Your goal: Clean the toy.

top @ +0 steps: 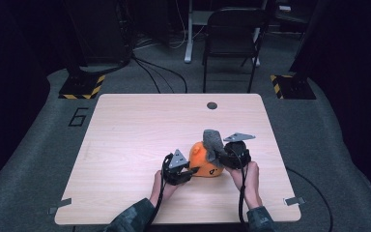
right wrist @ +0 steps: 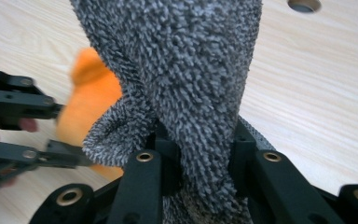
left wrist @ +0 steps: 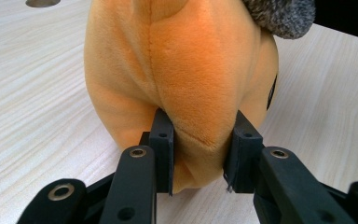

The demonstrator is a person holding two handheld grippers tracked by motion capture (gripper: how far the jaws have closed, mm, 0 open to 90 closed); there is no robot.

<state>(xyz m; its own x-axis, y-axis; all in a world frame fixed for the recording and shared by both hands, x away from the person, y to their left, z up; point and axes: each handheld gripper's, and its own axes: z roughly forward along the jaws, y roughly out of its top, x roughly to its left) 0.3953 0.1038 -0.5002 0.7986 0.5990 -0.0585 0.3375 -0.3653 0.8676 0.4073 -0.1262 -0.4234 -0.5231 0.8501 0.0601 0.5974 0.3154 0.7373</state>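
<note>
Both hands are busy on one spot, just right of centre in the lower half of the high view. The orange plush toy [top: 204,162] sits on the wooden bench [top: 135,135] and the left gripper [top: 189,170] has its fingers [left wrist: 162,140] pinched into a fold of the toy's side. In the left gripper view you can see the fabric bulging between the two black pads, so that one's clamped on the plush and basically acting as an anchor.

The right gripper [top: 226,158] has its fingers closed on a grey fuzzy cloth [top: 213,141], some kind of microfibre piece. In the right gripper view the cloth stands up out of the pads and drapes toward the toy, with the left gripper at the left edge of that frame. From above, the cloth stands over the toy's right side, touching or very close; I can't tell if it's properly resting on it.

My read: this is the step where the cloth gets brought onto the toy, either to wipe it or cover it. Next move probably needs the right hand to drag or lay the cloth across the orange surface while the left keeps the toy from sliding or tipping. Soft toy, so the pinch could slip.
</note>
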